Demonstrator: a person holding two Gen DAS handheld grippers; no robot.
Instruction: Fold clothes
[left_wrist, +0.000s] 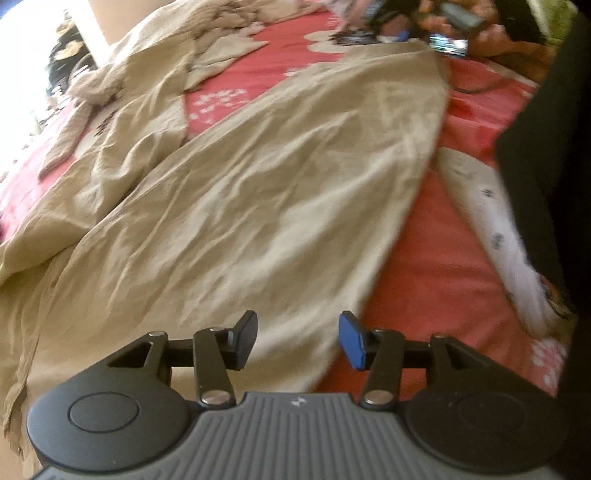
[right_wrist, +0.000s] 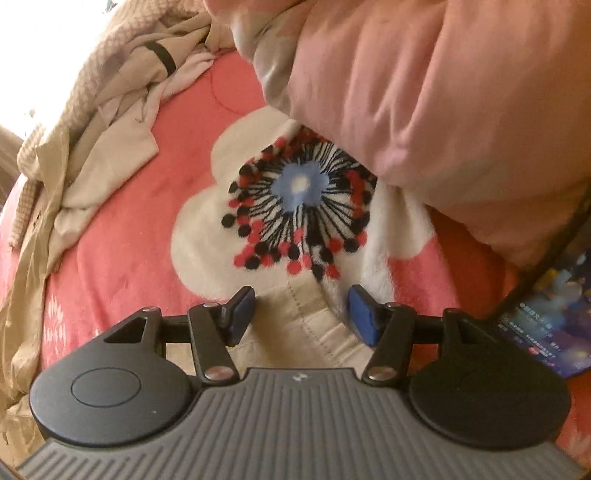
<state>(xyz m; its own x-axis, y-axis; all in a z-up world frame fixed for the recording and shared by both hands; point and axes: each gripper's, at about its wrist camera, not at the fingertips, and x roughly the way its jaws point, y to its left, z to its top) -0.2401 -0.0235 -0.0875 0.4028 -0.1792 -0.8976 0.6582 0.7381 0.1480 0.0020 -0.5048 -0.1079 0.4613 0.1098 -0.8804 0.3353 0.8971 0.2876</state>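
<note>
Both grippers, left gripper (left_wrist: 298, 339) and right gripper (right_wrist: 301, 314), show jaws spread, gripping nothing. Beige garment (left_wrist: 240, 206) lies flat on the red floral bedspread (left_wrist: 436, 258) beneath them. Phone (right_wrist: 550, 317) screen text is illegible.

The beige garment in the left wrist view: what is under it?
The beige garment lies spread on a red floral blanket, which shows along its right edge and in a gap further up. Whatever the blanket's pattern does beneath the cloth is covered.
</note>
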